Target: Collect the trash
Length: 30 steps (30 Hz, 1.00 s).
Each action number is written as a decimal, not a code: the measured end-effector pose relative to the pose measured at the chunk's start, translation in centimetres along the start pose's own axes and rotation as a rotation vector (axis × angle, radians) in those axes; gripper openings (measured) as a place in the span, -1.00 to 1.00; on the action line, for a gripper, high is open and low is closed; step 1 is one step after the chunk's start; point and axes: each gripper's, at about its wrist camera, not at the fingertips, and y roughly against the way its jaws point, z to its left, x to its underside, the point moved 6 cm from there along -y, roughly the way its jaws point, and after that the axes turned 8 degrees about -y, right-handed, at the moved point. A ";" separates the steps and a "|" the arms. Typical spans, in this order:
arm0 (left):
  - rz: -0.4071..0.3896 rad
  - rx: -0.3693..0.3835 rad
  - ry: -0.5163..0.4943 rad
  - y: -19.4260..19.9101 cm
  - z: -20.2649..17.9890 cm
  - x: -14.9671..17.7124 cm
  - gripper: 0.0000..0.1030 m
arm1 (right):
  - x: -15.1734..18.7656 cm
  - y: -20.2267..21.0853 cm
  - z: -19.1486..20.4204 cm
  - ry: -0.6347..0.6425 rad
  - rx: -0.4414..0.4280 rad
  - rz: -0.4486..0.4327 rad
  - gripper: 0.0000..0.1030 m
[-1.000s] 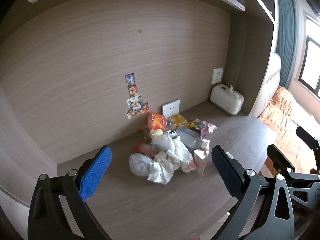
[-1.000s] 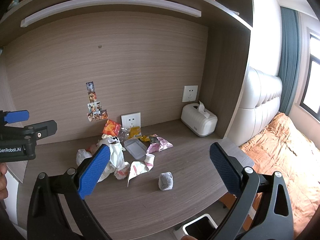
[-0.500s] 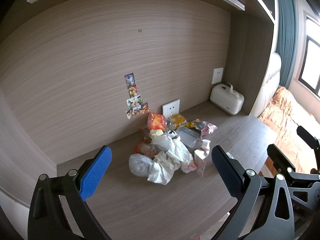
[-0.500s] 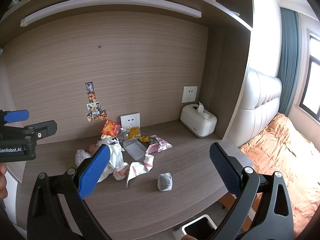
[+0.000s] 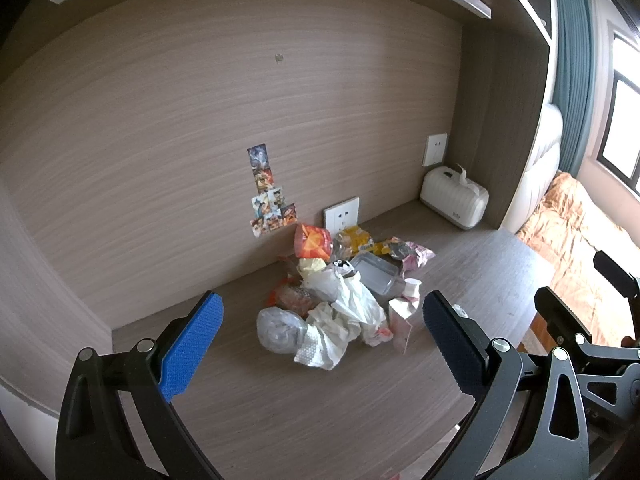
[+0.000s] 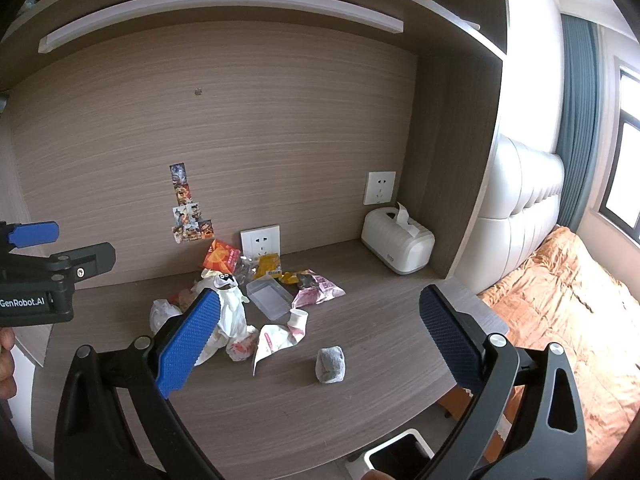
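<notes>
A pile of trash [image 5: 340, 304] lies mid-desk: an orange snack bag [image 5: 312, 240], a clear plastic tray [image 5: 374, 272], crumpled white bags [image 5: 352, 308], a balled clear bag [image 5: 278, 328] and a small paper cup [image 5: 411, 288]. In the right wrist view the same pile [image 6: 236, 312] sits left of centre. A grey crumpled wad [image 6: 330, 364] lies apart on its near side. My left gripper [image 5: 322, 304] is open, held back from the pile. My right gripper [image 6: 320, 294] is also open, with nothing between its fingers.
A white tissue box [image 6: 396, 240] stands at the back right of the desk [image 6: 380, 340]. A white-rimmed bin [image 6: 400, 456] sits on the floor below the desk's front edge. A bed with an orange cover [image 6: 580, 300] is to the right. A shelf [image 6: 240, 4] hangs overhead.
</notes>
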 end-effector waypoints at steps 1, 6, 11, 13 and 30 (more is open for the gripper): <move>0.000 0.000 -0.001 0.0 0.0 0.0 0.91 | 0.0 -0.1 0.0 0.000 -0.001 0.001 0.92; 0.002 -0.001 0.000 0.0 0.0 0.0 0.91 | 0.0 -0.1 0.0 -0.002 0.000 0.001 0.92; 0.004 0.000 0.000 -0.1 -0.1 0.1 0.91 | 0.1 -0.3 0.0 -0.003 -0.006 0.005 0.92; 0.005 0.001 0.000 -0.2 -0.1 0.1 0.91 | 0.2 -0.4 0.1 -0.005 -0.008 0.004 0.92; 0.056 0.011 -0.008 -3.5 -1.0 1.3 0.91 | 0.9 -2.9 -0.4 0.003 -0.019 0.010 0.92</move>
